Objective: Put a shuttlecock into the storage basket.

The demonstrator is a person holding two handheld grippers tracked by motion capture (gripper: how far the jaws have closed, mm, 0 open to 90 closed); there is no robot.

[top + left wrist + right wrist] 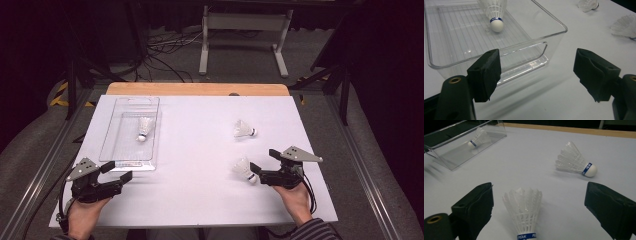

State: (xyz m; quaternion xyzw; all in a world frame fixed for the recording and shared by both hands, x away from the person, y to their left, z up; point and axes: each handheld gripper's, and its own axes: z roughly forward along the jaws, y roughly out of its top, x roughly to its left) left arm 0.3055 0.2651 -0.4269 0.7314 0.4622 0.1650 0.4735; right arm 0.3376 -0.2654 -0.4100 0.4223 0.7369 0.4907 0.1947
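Between the right gripper's jaws: the nearest shuttlecock (244,170) is seen from the high view, jaws of the right gripper (262,171) spread wide, nothing clasped.
High view, progress: one shuttlecock (144,128) is already laid in the clear tray (109,145); two are judged left, the farther shuttlecock (245,129) lying beyond the right gripper.
Left gripper view: the left gripper (536,72) is held agape and empty, the tray's near wall just ahead of its jaws.
Right gripper view: the nearest shuttlecock is framed by both jaws, cork toward the tool; no contact can be told.
Room: open white table (200,150) is offered between tool and tray, the table edge close behind.
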